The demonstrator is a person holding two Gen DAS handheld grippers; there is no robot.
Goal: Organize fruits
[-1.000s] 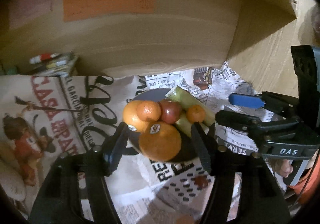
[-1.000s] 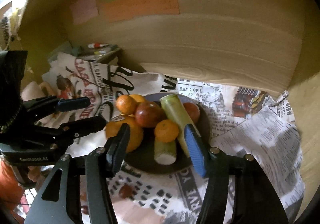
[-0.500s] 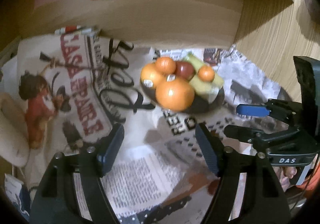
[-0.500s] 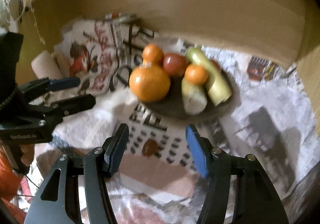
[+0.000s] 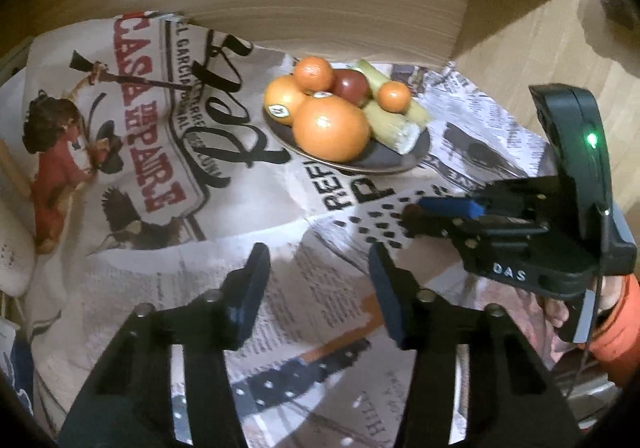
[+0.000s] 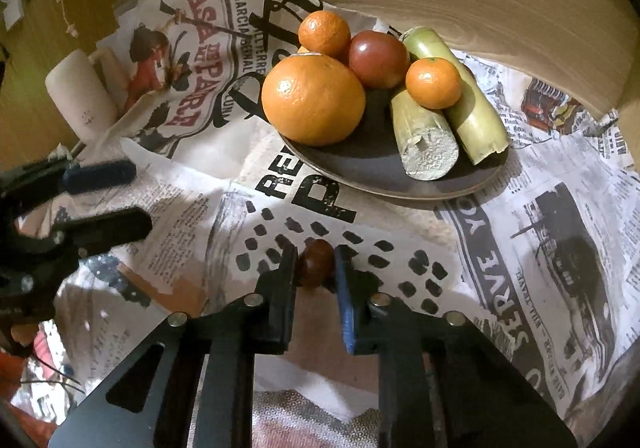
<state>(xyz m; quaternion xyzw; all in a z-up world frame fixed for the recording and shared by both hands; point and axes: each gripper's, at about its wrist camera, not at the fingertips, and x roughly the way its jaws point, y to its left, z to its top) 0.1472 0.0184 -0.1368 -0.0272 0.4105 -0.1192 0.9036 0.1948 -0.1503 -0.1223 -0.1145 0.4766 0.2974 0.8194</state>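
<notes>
Brown fruit (image 6: 315, 262) between right tool (image 6: 316, 268) pads

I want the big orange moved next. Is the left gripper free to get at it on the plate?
Probably yes: the left gripper holds nothing, its jaws closing, and only newspaper lies before the big orange.

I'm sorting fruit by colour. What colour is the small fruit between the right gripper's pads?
Dark reddish brown, glossy. The small fruit shows best in the right wrist view.
</notes>
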